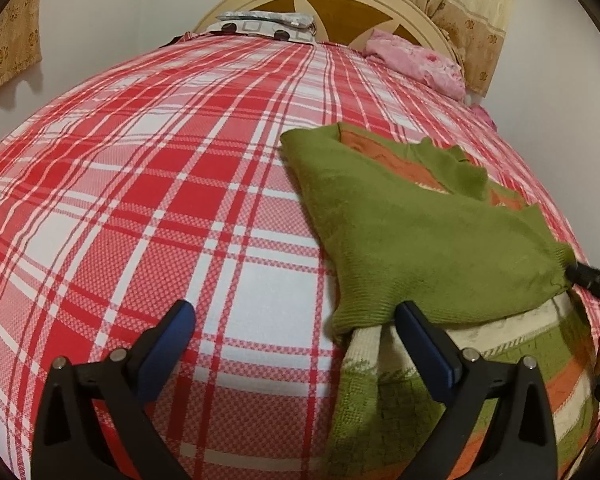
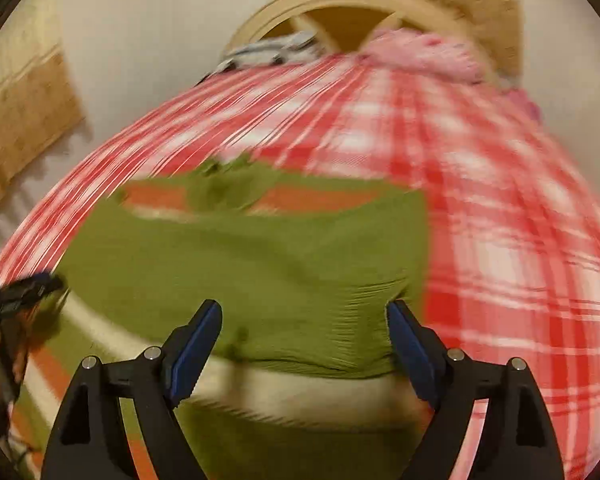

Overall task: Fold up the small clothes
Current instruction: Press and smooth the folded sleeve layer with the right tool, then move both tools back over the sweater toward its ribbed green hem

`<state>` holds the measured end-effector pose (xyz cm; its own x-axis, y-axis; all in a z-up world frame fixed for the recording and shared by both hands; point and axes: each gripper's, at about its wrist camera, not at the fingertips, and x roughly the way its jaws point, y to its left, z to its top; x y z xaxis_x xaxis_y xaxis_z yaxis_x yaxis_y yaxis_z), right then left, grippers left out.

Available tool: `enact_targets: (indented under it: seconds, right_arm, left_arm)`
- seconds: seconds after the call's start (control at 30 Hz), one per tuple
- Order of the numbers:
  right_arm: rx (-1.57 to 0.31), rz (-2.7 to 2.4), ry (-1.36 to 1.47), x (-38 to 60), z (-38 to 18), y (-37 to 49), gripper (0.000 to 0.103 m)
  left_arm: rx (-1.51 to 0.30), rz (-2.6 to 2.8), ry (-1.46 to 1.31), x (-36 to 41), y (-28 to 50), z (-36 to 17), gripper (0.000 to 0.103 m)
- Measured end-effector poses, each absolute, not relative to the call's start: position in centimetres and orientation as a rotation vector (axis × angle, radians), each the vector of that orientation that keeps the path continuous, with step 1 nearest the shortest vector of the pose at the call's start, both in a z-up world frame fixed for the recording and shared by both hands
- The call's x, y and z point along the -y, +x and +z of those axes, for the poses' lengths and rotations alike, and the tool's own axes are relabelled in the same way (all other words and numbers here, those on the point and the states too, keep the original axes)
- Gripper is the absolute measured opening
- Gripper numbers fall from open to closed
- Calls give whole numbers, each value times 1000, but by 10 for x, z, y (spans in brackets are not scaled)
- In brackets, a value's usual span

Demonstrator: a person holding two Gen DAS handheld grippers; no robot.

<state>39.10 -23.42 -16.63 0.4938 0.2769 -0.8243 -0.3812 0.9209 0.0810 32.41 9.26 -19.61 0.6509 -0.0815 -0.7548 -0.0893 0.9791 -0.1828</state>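
Sweater [image 1: 440, 240] green, folded on plaid bedsheet [image 1: 140, 200]; no readable writing.

Warm, even indoor light falls on the bed [image 1: 140, 200], casting soft curtain [image 1: 8, 40] shadows on the wall. The left wrist view is sharp; the right is smeared with motion blur. Fisheye bulging and dark corners frame both.
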Motion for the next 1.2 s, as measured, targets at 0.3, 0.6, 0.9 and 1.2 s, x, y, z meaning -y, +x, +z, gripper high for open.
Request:
enact_targets:
  seconds: [0.3, 0.6, 0.9, 1.2]
  right_arm:
    - [-1048, 358, -37, 254, -174, 383, 85]
    - [-1028, 302, -21, 283, -154, 330, 85]
    - [-1021, 324, -31, 274, -148, 282, 85]
    - [-1020, 337, 11, 272, -155, 234, 85]
  left_arm:
    - [-918, 25, -112, -82, 321, -195, 103]
    - [-833, -17, -175, -81, 251, -174, 103]
    - [-832, -48, -144, -65, 208, -172, 103]
    - [-831, -77, -128, -57, 164, -170, 103]
